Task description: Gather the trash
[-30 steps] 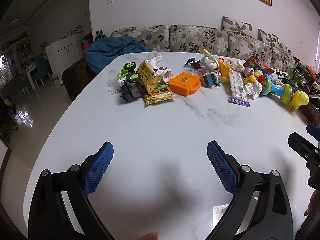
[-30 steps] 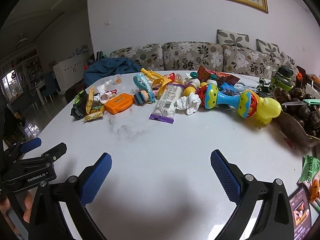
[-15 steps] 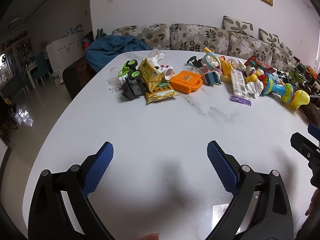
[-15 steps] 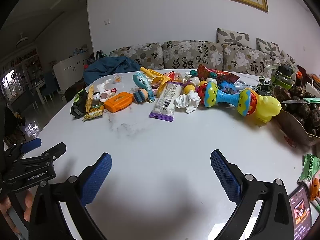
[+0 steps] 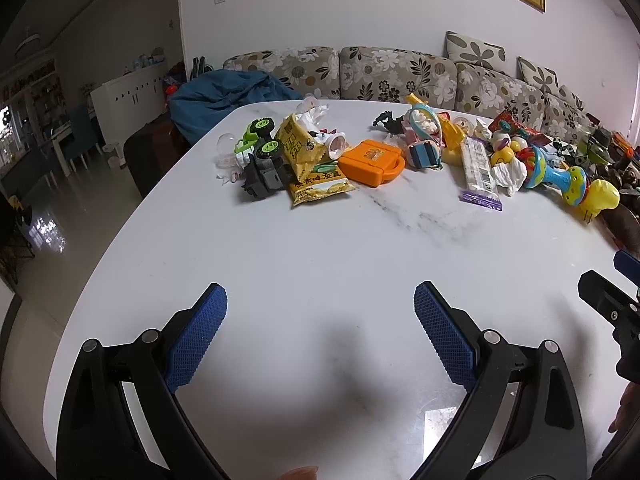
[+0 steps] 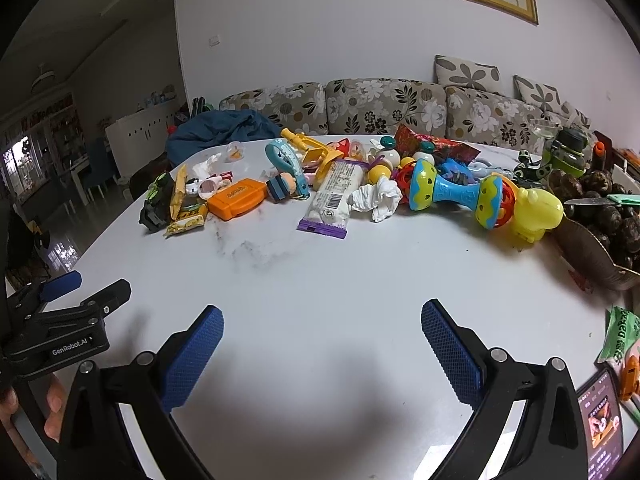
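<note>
White marble surface (image 5: pixel 320 264) | we hold left tongs (image 5: pixel 320 312) and right tongs (image 6: pixel 322 330) agape, empty | step: approach | next: reach purple-ended wrapper (image 6: pixel 334 200) beside crumpled tissue (image 6: pixel 378 198)

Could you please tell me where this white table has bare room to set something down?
The white marble table is bare between both open grippers and the far clutter row. It is crowded from the yellow snack bag past the purple-ended wrapper to the yellow toy.
</note>
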Motion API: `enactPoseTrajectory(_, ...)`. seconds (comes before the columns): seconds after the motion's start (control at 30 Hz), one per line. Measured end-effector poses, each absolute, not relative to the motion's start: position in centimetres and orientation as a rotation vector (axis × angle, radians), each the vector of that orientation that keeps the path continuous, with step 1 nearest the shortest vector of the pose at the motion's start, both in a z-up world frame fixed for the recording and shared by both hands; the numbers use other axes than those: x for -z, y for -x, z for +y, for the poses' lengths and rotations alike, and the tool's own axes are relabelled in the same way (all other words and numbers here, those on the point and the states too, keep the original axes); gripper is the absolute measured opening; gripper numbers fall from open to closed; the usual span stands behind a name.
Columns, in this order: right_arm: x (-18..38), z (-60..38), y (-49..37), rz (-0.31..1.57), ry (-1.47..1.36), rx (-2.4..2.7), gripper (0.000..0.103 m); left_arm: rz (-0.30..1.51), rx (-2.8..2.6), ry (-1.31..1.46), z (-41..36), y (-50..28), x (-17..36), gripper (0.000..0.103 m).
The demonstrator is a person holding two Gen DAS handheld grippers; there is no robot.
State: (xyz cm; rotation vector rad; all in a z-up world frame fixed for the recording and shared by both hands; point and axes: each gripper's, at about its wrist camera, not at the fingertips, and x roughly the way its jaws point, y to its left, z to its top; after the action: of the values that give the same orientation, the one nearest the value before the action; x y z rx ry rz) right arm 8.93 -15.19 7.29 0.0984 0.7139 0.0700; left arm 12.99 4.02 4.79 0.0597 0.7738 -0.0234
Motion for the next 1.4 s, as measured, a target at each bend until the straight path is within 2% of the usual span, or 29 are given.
enactPoseTrajectory(1.4,-7.05,-15.90,-8.55,0.731,-0.081,-0.086,0.098,0.784,0.020,-0.053,3.70,-12.59,-4.71,0.092)
